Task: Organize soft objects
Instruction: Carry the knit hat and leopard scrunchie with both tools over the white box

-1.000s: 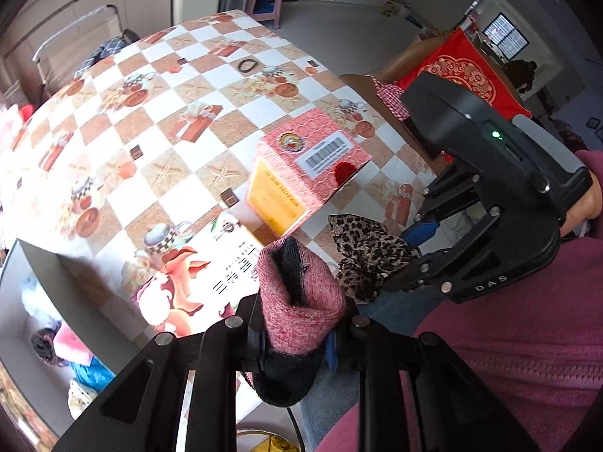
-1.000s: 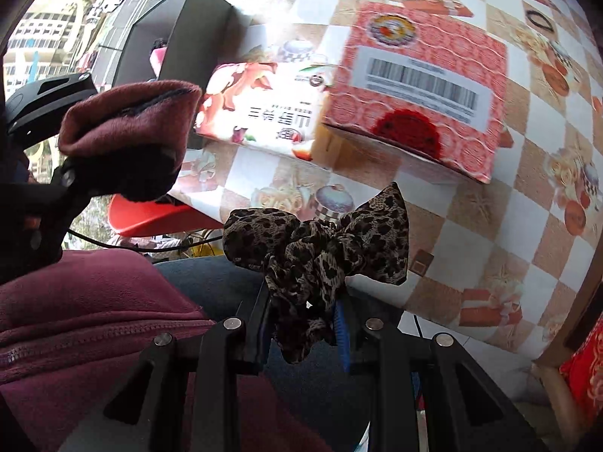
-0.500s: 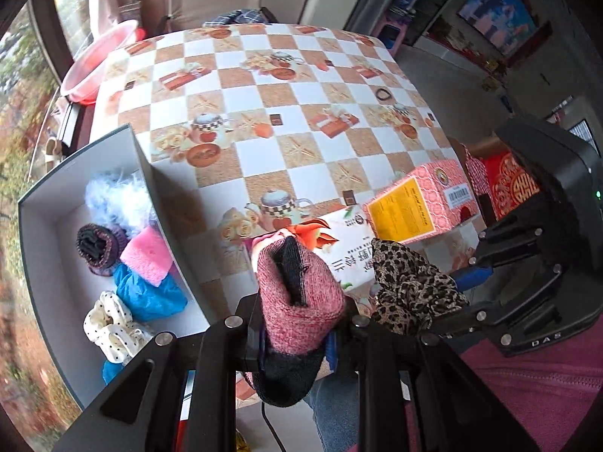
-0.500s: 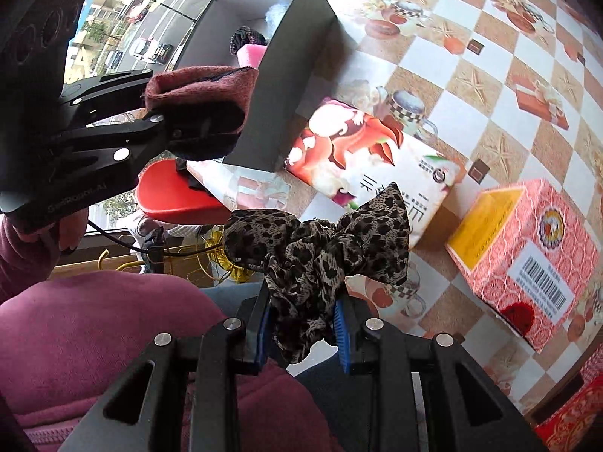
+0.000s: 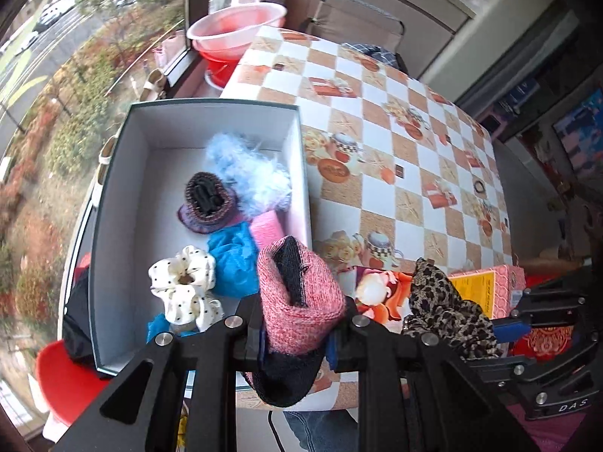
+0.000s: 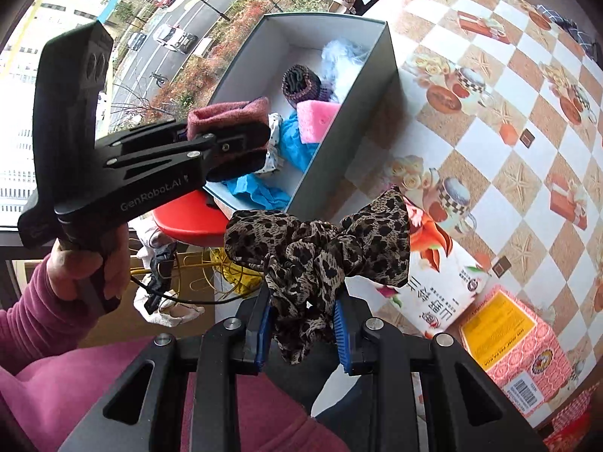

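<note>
My left gripper is shut on a pink and black rolled sock, held above the near right corner of an open grey box. The box holds a white dotted scrunchie, blue cloth, a pink sponge, a dark purple sock roll and pale blue fluff. My right gripper is shut on a leopard-print scrunchie, held right of the box over the table's near edge. The left gripper also shows in the right wrist view.
A checkered tablecloth covers the table. A flat printed packet and a pink and yellow carton lie right of the box. A red stool stands below the box's near end. A pink basin sits beyond the table.
Both grippers have swung left toward the box, holding their items. The left gripper with the sock now hangs over the box's near corner; the carton has slid to the right of view.
</note>
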A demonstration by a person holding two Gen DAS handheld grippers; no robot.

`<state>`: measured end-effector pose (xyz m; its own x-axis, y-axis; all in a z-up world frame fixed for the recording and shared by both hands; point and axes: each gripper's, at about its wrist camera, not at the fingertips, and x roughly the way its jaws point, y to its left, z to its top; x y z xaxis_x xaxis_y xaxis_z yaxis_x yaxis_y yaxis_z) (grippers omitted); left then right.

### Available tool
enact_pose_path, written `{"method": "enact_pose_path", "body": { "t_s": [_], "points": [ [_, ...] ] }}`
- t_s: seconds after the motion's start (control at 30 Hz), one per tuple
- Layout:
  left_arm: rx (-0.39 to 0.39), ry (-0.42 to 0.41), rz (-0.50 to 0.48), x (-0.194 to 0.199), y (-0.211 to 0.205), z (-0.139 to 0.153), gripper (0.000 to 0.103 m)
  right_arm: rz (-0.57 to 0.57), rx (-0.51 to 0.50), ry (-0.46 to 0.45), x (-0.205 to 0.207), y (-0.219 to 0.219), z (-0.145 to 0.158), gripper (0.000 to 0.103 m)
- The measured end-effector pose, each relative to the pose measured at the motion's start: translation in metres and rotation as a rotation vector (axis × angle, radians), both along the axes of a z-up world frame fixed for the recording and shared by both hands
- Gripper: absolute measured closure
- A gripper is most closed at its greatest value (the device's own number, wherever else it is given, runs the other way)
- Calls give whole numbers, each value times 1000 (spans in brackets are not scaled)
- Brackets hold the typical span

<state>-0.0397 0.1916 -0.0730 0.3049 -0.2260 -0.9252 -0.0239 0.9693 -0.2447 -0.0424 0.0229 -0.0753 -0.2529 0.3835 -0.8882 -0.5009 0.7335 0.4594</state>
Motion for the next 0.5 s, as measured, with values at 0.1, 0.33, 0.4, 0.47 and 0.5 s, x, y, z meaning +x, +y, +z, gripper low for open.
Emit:
{"method": "enact_pose_path", "body": {
  "t_s": [0.1, 0.33, 0.4, 0.47, 0.5],
  "points": [
    [34, 14, 68, -4, 17, -5, 79, 11, 8, -16, 10, 16, 2, 74],
    [75, 36, 174, -13, 41, -15, 79, 15, 10, -40, 30, 46, 3, 74],
    [78, 42, 193, -15, 44, -17, 79, 30, 10, -49, 34, 54, 4, 74],
    [78, 47, 203, -17, 46, -19, 79, 46, 9, -61, 37, 61, 5, 74],
    [80, 49, 207, -17, 46, -19, 79, 51, 10, -64, 38, 65, 6, 74]
  ]
}}
